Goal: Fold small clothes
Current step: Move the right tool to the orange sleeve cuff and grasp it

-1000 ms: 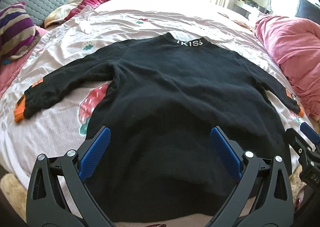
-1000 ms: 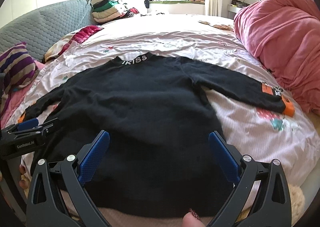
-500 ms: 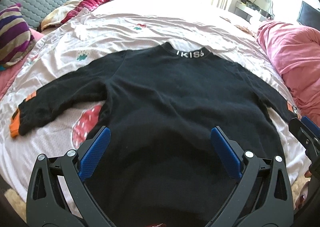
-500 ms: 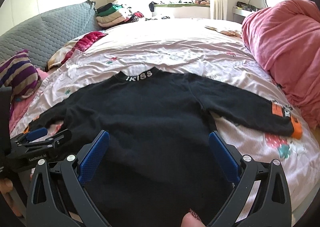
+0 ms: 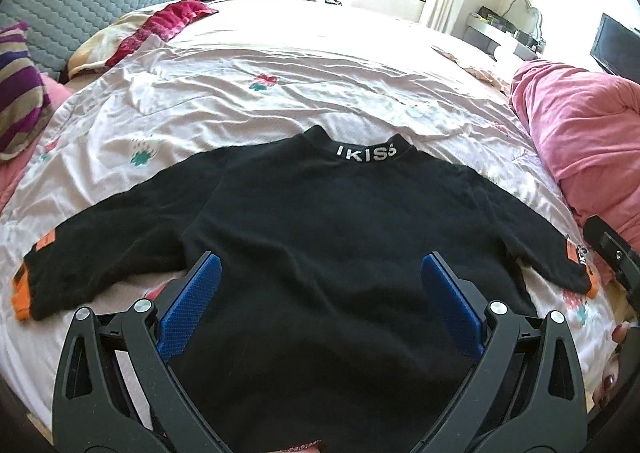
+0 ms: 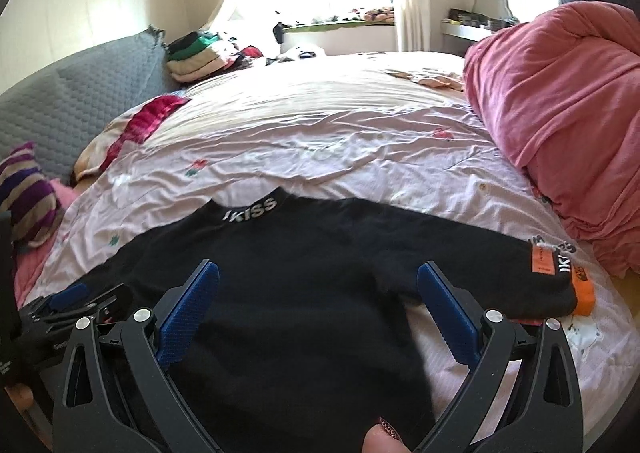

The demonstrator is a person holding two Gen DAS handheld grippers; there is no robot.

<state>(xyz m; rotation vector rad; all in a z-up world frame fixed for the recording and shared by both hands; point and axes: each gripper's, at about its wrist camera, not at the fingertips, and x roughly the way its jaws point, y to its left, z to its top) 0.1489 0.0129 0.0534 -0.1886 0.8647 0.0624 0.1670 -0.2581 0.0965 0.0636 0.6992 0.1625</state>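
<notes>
Both the left claw [image 5: 320, 301] and right claw [image 6: 318, 305] gape empty above the seemingly flat black sweater [image 5: 320, 221].

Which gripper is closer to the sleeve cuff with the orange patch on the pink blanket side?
Right. The right gripper hangs over the sweater's body beside that cuff; the left gripper hangs over the body nearer the opposite sleeve.

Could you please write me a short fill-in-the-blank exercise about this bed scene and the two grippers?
1. The black sweater lies flat with both sleeves spread ____.
2. Its collar bears the white letters ____.
3. The sleeve cuffs are trimmed in ____.
4. The left gripper and right gripper are both ____.

Missing words: out; IKISS; orange; open
</notes>
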